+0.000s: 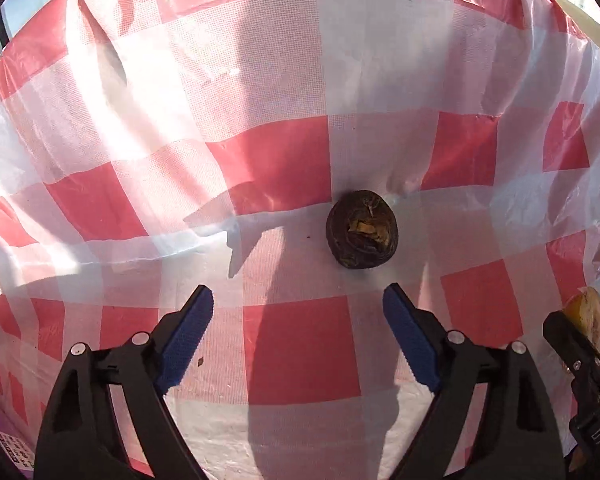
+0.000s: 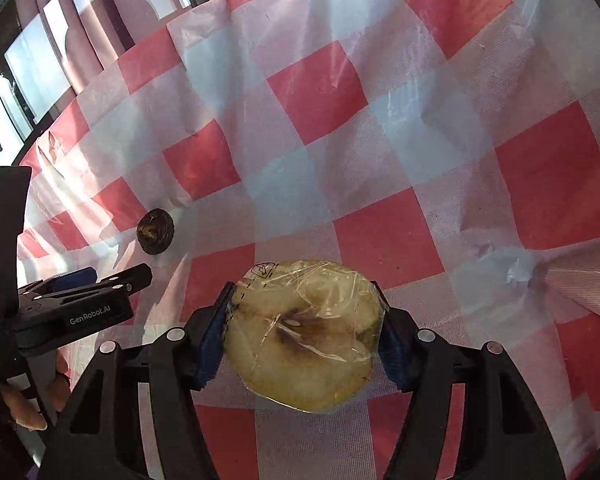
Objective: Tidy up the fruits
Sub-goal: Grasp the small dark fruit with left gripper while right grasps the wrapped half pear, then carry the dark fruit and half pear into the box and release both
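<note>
A small dark, wrinkled round fruit [image 1: 361, 229] lies on the red and white checked tablecloth [image 1: 284, 168]. It sits just ahead and slightly right of my left gripper [image 1: 298, 300], whose blue pads stand apart with nothing between them. My right gripper [image 2: 304, 294] is shut on a pale yellow halved fruit wrapped in clear film [image 2: 300, 344], its browned cut face up, held a little above the cloth. In the right wrist view the dark fruit [image 2: 156, 231] lies at the left, beyond the left gripper [image 2: 100, 280]. The wrapped half [image 1: 588, 312] also peeks in at the left wrist view's right edge.
The creased plastic cloth [image 2: 380, 120] covers the whole table. Windows and a pink curtain [image 2: 60, 40] lie beyond its far left edge. A cream curved rim [image 1: 580, 16] shows at the back right. A person's fingers [image 2: 24, 412] hold the left gripper's handle.
</note>
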